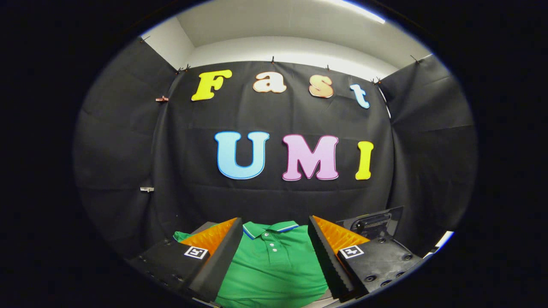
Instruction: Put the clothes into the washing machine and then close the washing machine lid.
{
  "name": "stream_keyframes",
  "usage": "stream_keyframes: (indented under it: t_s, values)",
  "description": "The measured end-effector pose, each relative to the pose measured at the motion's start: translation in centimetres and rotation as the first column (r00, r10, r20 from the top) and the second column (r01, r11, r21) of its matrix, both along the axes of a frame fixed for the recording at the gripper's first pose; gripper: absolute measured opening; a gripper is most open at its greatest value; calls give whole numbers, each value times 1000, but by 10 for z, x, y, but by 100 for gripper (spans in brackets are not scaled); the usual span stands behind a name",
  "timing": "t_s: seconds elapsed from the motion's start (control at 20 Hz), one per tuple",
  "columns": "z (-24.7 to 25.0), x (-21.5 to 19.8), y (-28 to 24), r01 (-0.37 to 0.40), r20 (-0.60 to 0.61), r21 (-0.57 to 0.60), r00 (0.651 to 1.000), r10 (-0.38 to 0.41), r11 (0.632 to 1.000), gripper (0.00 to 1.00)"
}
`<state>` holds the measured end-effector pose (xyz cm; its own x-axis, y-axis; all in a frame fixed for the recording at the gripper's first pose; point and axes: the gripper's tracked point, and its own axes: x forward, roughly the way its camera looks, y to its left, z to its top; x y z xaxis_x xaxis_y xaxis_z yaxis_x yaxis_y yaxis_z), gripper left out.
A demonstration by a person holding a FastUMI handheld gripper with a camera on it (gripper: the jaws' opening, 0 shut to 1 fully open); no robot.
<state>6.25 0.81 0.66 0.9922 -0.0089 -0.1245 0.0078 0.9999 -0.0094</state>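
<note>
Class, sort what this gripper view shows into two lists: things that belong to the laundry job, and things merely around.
Job: green polo shirt, lying between and beyond the open gripper fingers; dark raised lid-like panel beyond the right finger, possibly the washer's.
Around: black cloth wall; clips holding it.

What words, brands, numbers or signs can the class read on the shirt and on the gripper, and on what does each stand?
Green polo shirt: no text, logo or number on the part that shows.
Square black-and-white markers, one on each side of the gripper: patterns only, no letters or digits.
The jaws stand open, with the shirt between and just ahead of them.
</note>
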Motion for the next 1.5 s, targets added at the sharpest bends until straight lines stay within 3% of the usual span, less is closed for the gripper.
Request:
stream_keyframes:
  t_s: [0.2, 0.35, 0.4, 0.5, 0.6, 0.65, 0.7, 0.75, 0.9, 1.0, 1.1, 1.15, 1.2, 1.35, 1.5]
  values:
    - [-30, 25, 11, -32, -157, 33, 987, 37, 999, 95]
    - [-65, 45, 12, -51, -308, -17, 950, 43, 999, 95]
    - [-79, 51, 11, -62, -354, -34, 934, 46, 997, 89]
    - [-121, 58, 5, -67, -474, -60, 880, 31, 996, 88]
    - [-165, 40, -8, -72, -629, -55, 777, 22, 996, 90]
    - [-164, 59, -8, -30, -559, -31, 829, 8, 999, 88]
    - [-175, 52, -10, -18, -588, -29, 809, -2, 999, 87]
    - [-175, 55, -8, -33, -563, -30, 827, 10, 999, 85]
    - [-174, 60, -11, -38, -563, -47, 827, 5, 998, 86]
    - [-169, 54, -19, -24, -600, -75, 800, -26, 997, 57]
    - [-169, 51, -13, -55, -629, -75, 777, -5, 996, 29]
    - [-168, 56, -12, -79, -625, -78, 781, 13, 994, 29]
    - [-169, 59, -13, -81, -637, -70, 771, 18, 994, 10]
    - [-163, 62, -12, -67, -663, -44, 749, 21, 997, 10]
    - [-135, 74, -5, -78, -615, -13, 787, 54, 997, 10]
